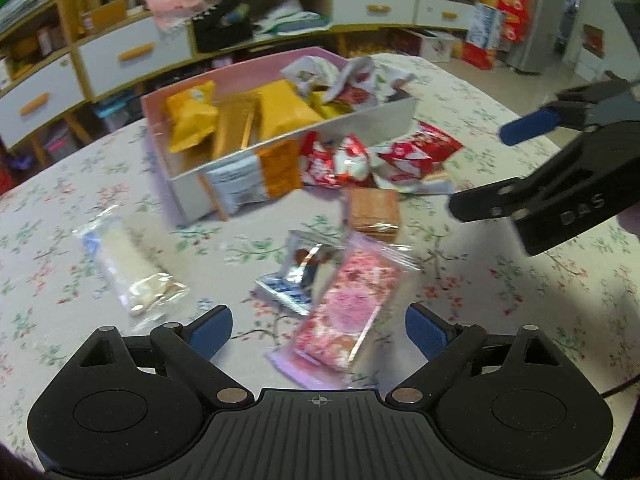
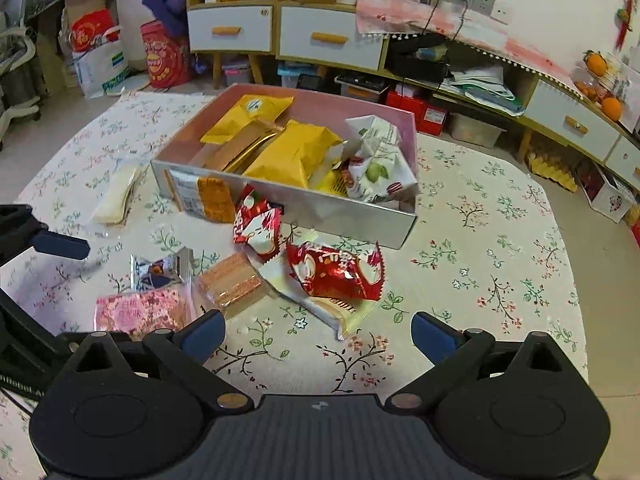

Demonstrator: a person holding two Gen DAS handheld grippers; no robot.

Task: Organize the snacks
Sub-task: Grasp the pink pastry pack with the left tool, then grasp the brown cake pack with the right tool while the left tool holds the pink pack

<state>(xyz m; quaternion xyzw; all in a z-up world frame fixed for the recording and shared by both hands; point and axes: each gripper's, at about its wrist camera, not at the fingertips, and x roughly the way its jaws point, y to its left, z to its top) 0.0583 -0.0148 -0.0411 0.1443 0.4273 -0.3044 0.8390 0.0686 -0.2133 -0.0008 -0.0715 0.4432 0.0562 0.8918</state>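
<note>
On a table (image 2: 500, 216) covered with a floral cloth, a shallow pink box (image 2: 320, 100) with a grey front wall sits toward the far edge. The right part of the cloth, from the box out to the right edge, lies bare, as does the strip along the near edge under the right gripper (image 2: 318, 338).

Inside the box lie yellow snack packets (image 2: 292, 152), a brown wafer pack (image 2: 236, 148) and crumpled white wrappers (image 2: 380, 164) in its right end. An orange and white packet (image 2: 206, 198) leans on the box's front wall outside.

Loose snacks crowd the cloth in front of the box: red and white packets (image 2: 336, 270), a clear pack of tan wafers (image 2: 234, 284), a silver and blue packet (image 2: 160, 270), and a pink patterned packet (image 1: 346, 304). A long pale bar in clear wrap (image 1: 124, 260) lies alone nearer the left edge.

The left gripper (image 1: 318, 332) hovers with its blue-padded jaws spread wide, the pink packet lying between them; whether the pads touch it cannot be told. The right gripper's jaws also stand wide apart over bare cloth, holding nothing.
</note>
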